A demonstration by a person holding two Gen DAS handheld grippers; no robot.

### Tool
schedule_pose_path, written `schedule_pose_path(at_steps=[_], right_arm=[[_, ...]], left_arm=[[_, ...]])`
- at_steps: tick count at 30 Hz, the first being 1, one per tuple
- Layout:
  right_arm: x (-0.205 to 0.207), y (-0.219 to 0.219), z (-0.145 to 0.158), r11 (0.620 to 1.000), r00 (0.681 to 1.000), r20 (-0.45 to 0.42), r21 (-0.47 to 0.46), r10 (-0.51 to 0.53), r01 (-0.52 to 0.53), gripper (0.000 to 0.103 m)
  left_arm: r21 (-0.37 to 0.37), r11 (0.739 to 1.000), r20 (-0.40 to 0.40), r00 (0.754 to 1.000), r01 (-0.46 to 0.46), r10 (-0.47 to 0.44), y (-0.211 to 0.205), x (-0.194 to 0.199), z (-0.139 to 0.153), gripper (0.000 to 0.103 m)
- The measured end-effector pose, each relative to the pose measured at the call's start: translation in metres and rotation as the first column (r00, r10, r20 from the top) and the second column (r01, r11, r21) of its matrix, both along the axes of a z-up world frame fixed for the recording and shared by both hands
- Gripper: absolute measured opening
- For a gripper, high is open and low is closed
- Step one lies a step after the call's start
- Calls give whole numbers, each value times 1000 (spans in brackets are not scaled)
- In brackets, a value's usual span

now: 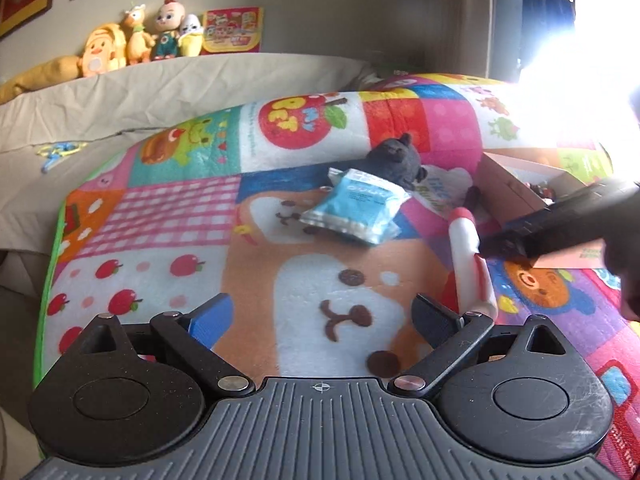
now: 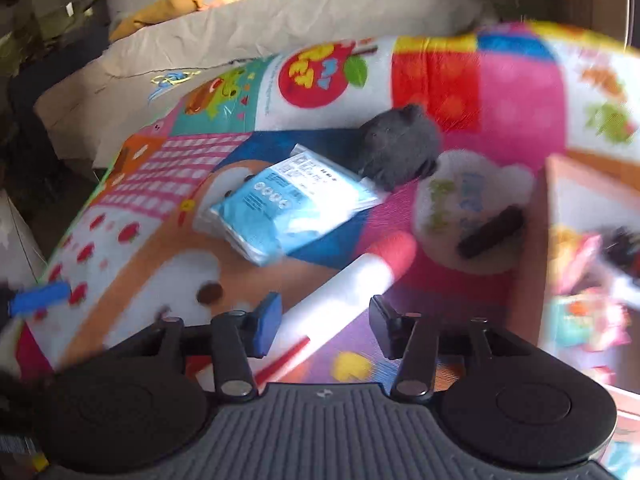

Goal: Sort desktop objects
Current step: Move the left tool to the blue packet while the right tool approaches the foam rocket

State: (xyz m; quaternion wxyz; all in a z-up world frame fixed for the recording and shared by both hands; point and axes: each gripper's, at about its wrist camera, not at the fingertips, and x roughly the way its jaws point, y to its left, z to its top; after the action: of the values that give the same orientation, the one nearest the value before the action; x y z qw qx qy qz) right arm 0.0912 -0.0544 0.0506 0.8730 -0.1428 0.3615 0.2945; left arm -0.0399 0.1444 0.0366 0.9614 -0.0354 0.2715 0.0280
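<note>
Right wrist: box [image 2: 560,208] with small toys [image 2: 588,264]

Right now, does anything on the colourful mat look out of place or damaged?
Nothing looks damaged or spilled. The blue packet lies askew, one corner against the dark plush bear. The white marker lies diagonally between the right gripper fingers. A small dark stick lies loose beside the box.

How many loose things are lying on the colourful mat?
4: black plush bear, blue packet against it, red-capped white marker nearer, small dark stick beside the box. More may be hidden.
</note>
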Motion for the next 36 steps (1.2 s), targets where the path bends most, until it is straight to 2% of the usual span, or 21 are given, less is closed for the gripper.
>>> schedule_pose_path(at_steps=[3,5,8,11,13,15,19,23,26,31,34,35,36], right_arm=[[-21,-27,3,997,997,70,-77,10,-5,42],[-31,-45,7,997,994,107,-73,-4,12,42],[-37,-73,15,999,996,72,6,-50,50,44],[-43,-96,15,995,995,55,55,-81,78,62],[-49,-106,10,993,992,60,56,-107,103,67],[-53,-113,3,992,992,49,55,-114,111,67],[-58,-125,-9,988,989,45,64,-143,140,74],[-62,-147,-19,976,975,59,64,-212,209,77],[-63,-166,-24,961,961,59,67,-271,267,79],[-57,-193,-25,932,935,32,97,-353,348,83],[-55,-195,-28,928,931,33,101,-364,359,84],[-54,-194,-30,927,929,40,99,-367,362,84],[-54,-193,-31,926,928,48,97,-370,364,84]], left_arm=[[-29,999,-4,1000,21,-22,-11,7,0,99],[-71,997,-8,999,36,-36,-20,12,0,99],[-82,994,-13,998,66,-68,-38,17,0,99],[-63,995,-24,997,74,-76,-49,21,0,99],[-72,993,-31,995,97,-99,-53,21,1,99],[-84,987,-38,990,135,-138,-58,21,2,99],[-118,970,-57,974,212,-219,-69,19,-2,99],[-97,961,-85,960,260,-268,-86,22,-10,98],[-116,942,-100,940,316,-327,-100,26,-15,98],[-175,882,-93,885,437,-456,-134,30,-16,98],[-164,845,-62,850,508,-523,-155,23,-10,98],[-151,844,-54,849,514,-526,-156,21,-7,98],[-136,854,-42,858,503,-512,-155,20,-3,98]])
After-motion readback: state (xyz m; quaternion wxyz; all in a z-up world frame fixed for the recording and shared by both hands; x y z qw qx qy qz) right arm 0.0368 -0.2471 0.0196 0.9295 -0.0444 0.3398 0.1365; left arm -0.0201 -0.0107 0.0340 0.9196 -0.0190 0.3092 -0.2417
